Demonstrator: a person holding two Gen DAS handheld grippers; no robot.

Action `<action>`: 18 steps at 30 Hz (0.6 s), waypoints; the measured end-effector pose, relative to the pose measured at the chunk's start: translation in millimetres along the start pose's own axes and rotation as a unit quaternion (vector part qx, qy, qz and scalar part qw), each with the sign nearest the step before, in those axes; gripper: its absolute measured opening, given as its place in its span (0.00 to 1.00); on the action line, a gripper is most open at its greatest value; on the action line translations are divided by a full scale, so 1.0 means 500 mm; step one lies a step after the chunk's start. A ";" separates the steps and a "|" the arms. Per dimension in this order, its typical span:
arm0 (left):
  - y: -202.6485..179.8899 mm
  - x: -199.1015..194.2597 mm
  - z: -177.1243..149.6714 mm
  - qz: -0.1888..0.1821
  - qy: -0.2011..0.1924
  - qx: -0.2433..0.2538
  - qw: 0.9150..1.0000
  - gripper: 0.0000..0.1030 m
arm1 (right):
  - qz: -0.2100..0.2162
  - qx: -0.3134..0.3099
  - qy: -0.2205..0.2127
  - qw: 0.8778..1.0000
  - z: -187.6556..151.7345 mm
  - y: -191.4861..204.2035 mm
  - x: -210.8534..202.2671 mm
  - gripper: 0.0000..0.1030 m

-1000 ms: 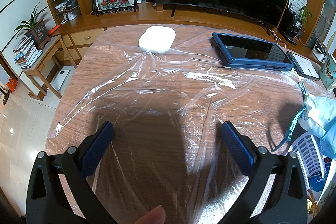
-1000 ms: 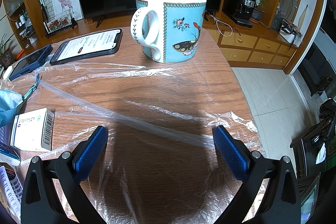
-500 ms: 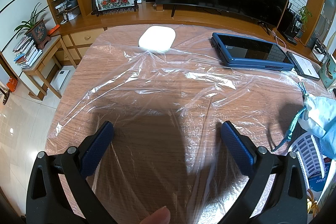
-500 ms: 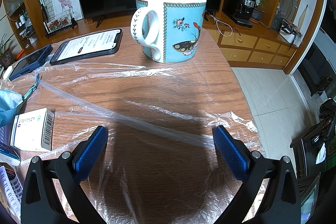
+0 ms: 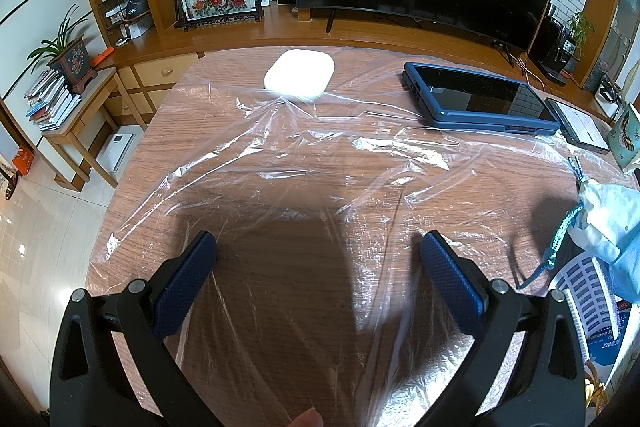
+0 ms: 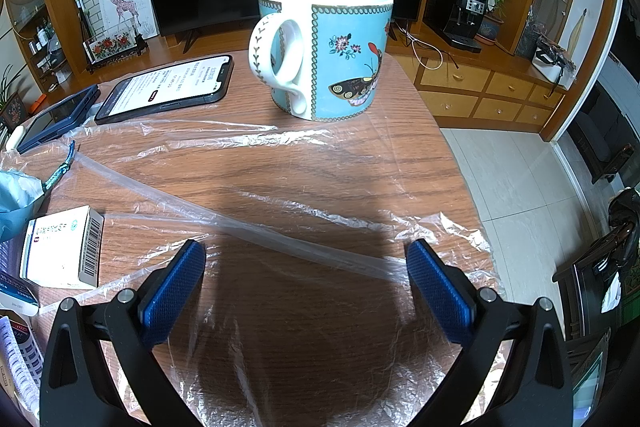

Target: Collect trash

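A large clear plastic sheet (image 5: 304,163) lies crumpled flat across the wooden table; the right wrist view shows its other end (image 6: 280,239), with a twisted ridge running across. My left gripper (image 5: 318,247) hovers open just over the sheet, nothing between its blue pads. My right gripper (image 6: 306,259) is open too, above the sheet's ridge. A white medicine box (image 6: 62,247) sits on the plastic at the left of the right wrist view. A pale blue cloth pouch (image 5: 608,219) with a teal cord lies at the right.
A white oval case (image 5: 299,73), a blue-cased tablet (image 5: 480,99) and a phone (image 6: 168,87) rest at the table's far side. A turquoise butterfly mug (image 6: 332,51) stands ahead of my right gripper. Table edges drop to tiled floor (image 6: 520,179). A fingertip (image 5: 308,419) shows at the bottom.
Both grippers hold still over the plastic. Only the fingertip at the bottom of the left wrist view has crept slightly to the right.
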State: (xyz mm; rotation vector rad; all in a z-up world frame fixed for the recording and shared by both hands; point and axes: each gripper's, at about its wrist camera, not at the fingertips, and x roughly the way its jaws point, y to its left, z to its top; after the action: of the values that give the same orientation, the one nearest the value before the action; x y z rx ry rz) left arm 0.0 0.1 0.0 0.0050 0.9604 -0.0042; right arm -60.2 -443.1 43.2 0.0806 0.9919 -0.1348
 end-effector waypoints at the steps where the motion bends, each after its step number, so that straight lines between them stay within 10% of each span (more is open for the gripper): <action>1: 0.000 0.000 0.000 0.000 0.000 0.000 1.000 0.99 | 0.000 0.000 0.000 1.000 0.000 0.000 0.000 0.97; 18: 0.005 -0.005 0.006 -0.001 0.003 0.002 1.000 0.99 | 0.001 -0.004 0.002 1.000 0.003 0.002 0.015 0.96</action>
State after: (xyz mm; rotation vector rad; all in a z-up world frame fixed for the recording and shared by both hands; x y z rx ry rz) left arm 1.1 2.6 4.1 0.0081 0.9665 -0.0091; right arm -54.8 -443.2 38.0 0.0746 0.9962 -0.1292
